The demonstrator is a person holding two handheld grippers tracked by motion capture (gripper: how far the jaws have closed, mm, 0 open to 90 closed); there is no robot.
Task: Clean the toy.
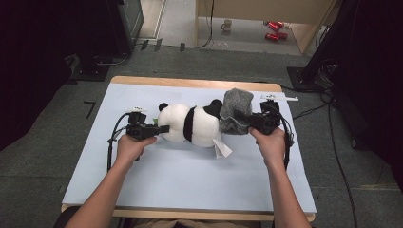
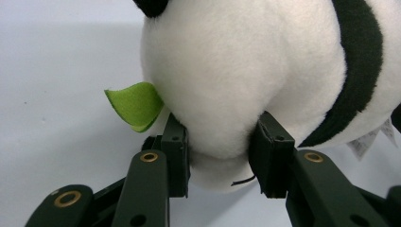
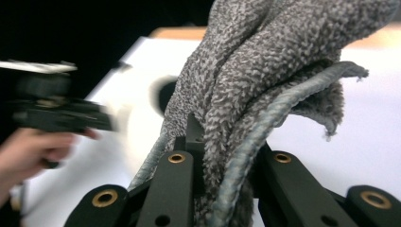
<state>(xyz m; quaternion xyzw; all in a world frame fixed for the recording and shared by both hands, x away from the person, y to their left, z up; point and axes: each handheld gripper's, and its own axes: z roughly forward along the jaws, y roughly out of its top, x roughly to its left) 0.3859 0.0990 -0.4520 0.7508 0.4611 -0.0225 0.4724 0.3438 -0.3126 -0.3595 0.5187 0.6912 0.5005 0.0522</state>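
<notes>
Broadly, the table (image 1: 142,190) under its pale blue sheet carries everything, and the panda plush (image 1: 190,124) lies on its side across the middle, its head end to the right. Over that head sits the grey knitted hat (image 1: 236,110), partly pulled on, with the paper tag (image 1: 221,148) of the toy sticking out on the near side. The left gripper (image 1: 159,129) presses in from the left: in the left gripper view its jaws stand partly closed and dig into the white plush of the rump (image 2: 227,142), just right of a small green felt leaf (image 2: 135,105). The right gripper (image 1: 254,122) has its jaws closed tight on the bunched rim of the hat (image 3: 227,156), holding it fast. My guess is that the hat is being drawn over the head; the risk is that the soft rump squeezes out of the left jaws, so the toy slides along with the hat, or the thick rim slips free of the right grip.
</notes>
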